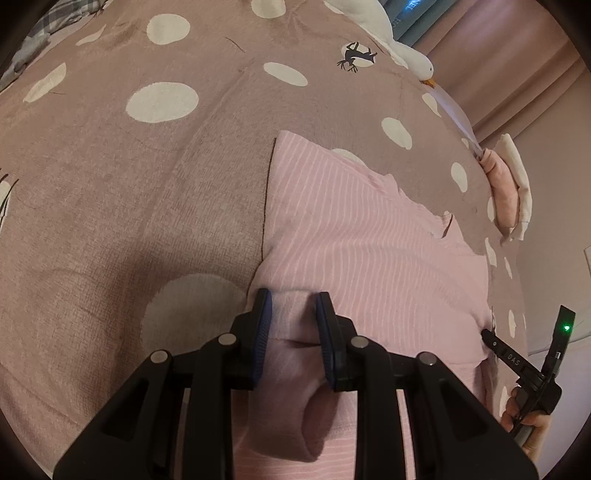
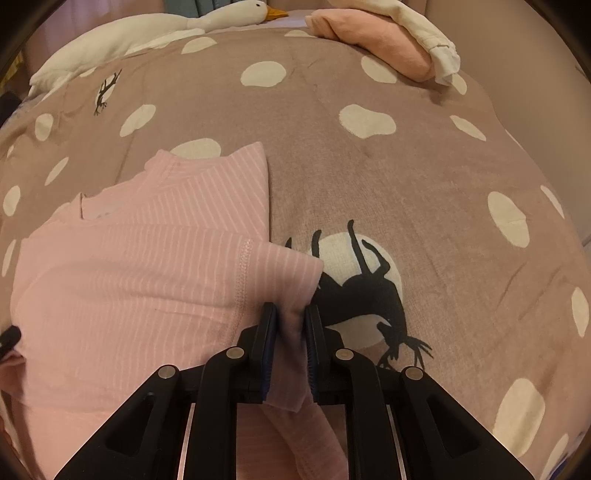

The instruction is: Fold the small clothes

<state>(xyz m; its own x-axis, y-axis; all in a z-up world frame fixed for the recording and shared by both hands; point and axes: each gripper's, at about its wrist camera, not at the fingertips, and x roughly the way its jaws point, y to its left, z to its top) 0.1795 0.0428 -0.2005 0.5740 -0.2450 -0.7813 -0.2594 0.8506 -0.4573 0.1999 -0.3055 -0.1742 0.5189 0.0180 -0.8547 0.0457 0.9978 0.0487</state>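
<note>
pink white-striped top (image 2: 129, 280) lies part folded on spotted blanket (image 2: 369, 177)

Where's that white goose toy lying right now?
The goose toy lies along the far edge of the spotted blanket, upper left in the right wrist view, left of the folded clothes pile.

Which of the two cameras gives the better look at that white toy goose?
The right wrist view: the toy goose lies along the bed's far edge, head, orange beak and long body showing. The left wrist view catches only part of it at the top edge, smaller.
</note>
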